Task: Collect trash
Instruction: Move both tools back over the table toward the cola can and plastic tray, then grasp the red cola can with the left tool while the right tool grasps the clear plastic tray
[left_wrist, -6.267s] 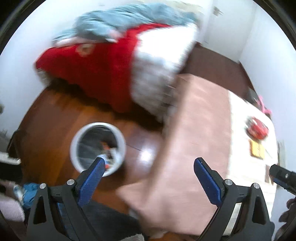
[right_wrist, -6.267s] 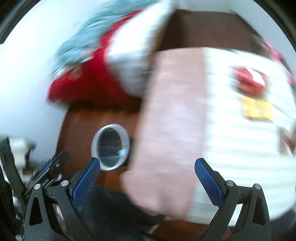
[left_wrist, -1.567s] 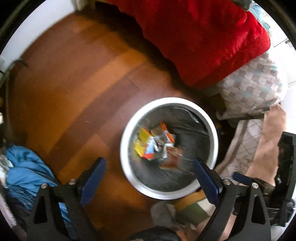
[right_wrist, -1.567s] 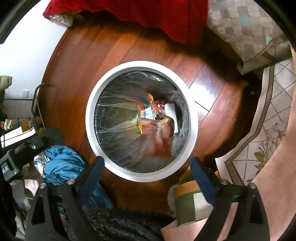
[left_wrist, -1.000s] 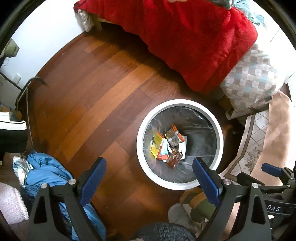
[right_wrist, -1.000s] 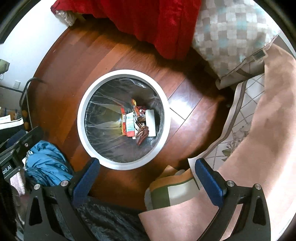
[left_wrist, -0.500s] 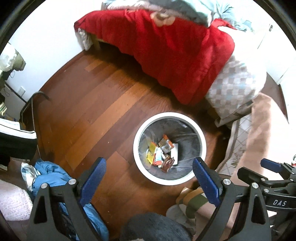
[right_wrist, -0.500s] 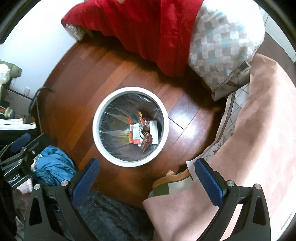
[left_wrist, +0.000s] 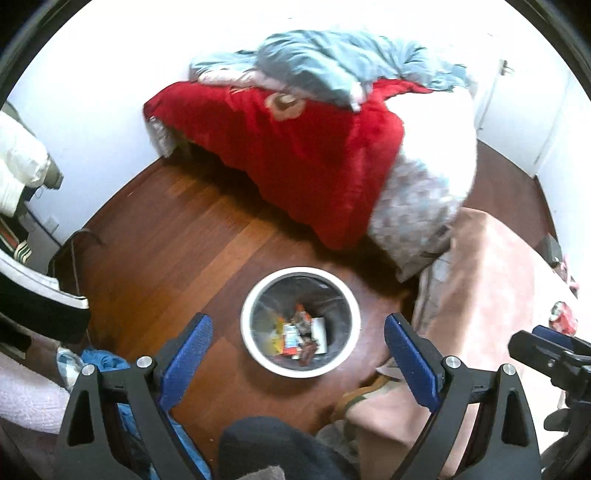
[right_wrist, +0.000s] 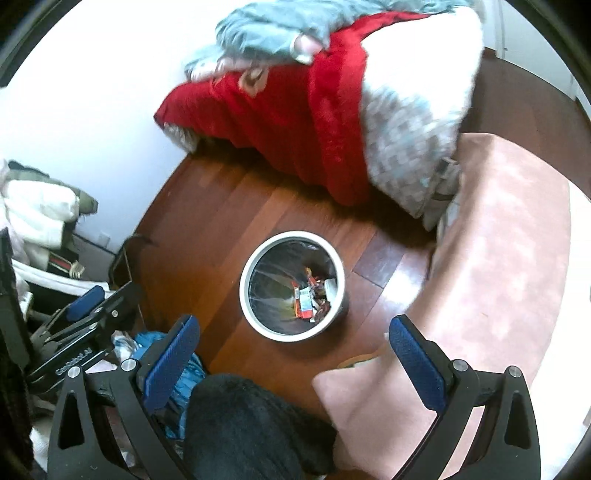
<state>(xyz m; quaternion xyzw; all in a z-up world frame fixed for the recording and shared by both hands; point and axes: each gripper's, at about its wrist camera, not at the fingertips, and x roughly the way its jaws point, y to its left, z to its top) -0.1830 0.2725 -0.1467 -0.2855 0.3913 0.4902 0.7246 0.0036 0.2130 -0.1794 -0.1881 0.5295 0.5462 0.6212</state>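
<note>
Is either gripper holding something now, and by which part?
Nothing is held. The left gripper and the right gripper are both open and empty above the trash bin.

Wooden floor (left_wrist: 177, 236), white wall (left_wrist: 92, 92), red-blanketed bed (left_wrist: 303, 147).

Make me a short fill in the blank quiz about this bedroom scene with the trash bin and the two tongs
1. The white trash bin stands on the ____ floor.
2. Both the left tongs and the right tongs are ____ and hold nothing.
3. The blanket draped over the bed is ____.
4. The wrappers lie ____ the bin.

Missing words: wooden; open; red; inside
</note>
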